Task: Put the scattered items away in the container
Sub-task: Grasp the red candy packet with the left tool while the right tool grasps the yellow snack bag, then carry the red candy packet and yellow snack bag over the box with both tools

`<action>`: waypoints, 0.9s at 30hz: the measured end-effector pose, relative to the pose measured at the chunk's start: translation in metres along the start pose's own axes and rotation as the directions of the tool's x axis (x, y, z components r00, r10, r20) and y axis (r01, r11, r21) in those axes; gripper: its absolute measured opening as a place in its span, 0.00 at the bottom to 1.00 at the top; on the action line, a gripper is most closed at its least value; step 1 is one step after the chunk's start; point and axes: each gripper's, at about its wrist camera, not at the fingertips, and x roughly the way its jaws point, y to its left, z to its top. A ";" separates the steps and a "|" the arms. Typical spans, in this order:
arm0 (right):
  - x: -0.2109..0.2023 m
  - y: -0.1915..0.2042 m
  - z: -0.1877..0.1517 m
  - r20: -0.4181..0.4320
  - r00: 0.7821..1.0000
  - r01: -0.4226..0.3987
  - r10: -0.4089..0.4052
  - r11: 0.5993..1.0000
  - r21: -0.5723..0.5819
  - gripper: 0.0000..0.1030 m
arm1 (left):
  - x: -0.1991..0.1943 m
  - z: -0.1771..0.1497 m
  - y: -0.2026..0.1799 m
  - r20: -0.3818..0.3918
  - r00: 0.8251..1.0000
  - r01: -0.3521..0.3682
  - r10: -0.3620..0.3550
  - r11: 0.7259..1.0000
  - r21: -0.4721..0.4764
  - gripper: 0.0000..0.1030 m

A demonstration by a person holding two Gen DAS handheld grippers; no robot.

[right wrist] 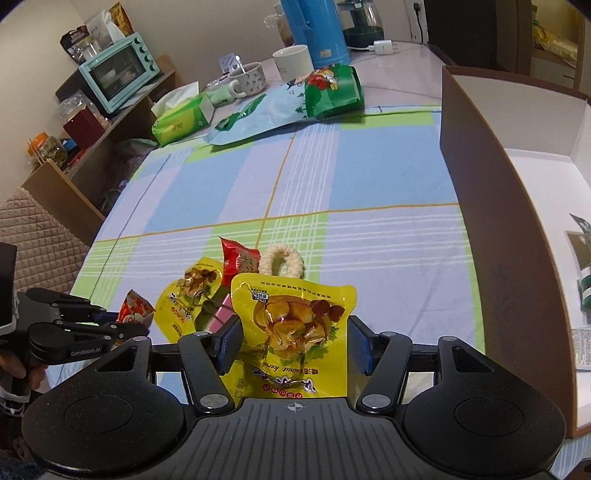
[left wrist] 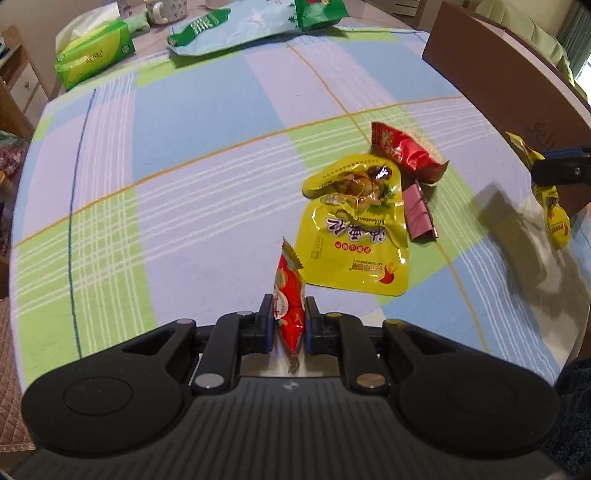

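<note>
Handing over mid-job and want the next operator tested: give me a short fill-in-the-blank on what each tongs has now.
The left tongs are shut on a small ____ snack packet.
The right tongs hold a ____ chestnut pouch.
The brown box stands on the ____ side of the right wrist view.

Missing words: red; yellow; right

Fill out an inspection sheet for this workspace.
Surface: checked tablecloth, flat.
Job's things: brown box at right; yellow chestnut pouch, red packet, pink wrapper and rope ring on cloth.
Clutter: tissue pack, mugs, flask.
Grippers: left gripper clamps red snack packet; right gripper holds second chestnut pouch.
Cables: white plug.
Surroundings: toaster oven on shelf.
</note>
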 end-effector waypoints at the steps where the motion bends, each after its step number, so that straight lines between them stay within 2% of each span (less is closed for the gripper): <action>1: -0.002 0.000 0.000 0.004 1.000 -0.003 0.003 1.000 -0.002 0.57 | -0.005 0.000 -0.001 0.009 1.000 0.000 0.000 1.000 0.004 0.11; 14: -0.026 0.006 0.005 0.028 0.998 -0.059 0.061 0.995 -0.083 0.57 | -0.065 0.017 -0.030 0.095 0.995 -0.037 0.027 0.994 0.101 0.11; 27: -0.079 -0.014 0.015 0.120 0.987 -0.090 0.107 0.986 -0.137 0.57 | -0.096 0.055 -0.089 0.209 0.978 -0.033 -0.008 0.980 0.196 0.11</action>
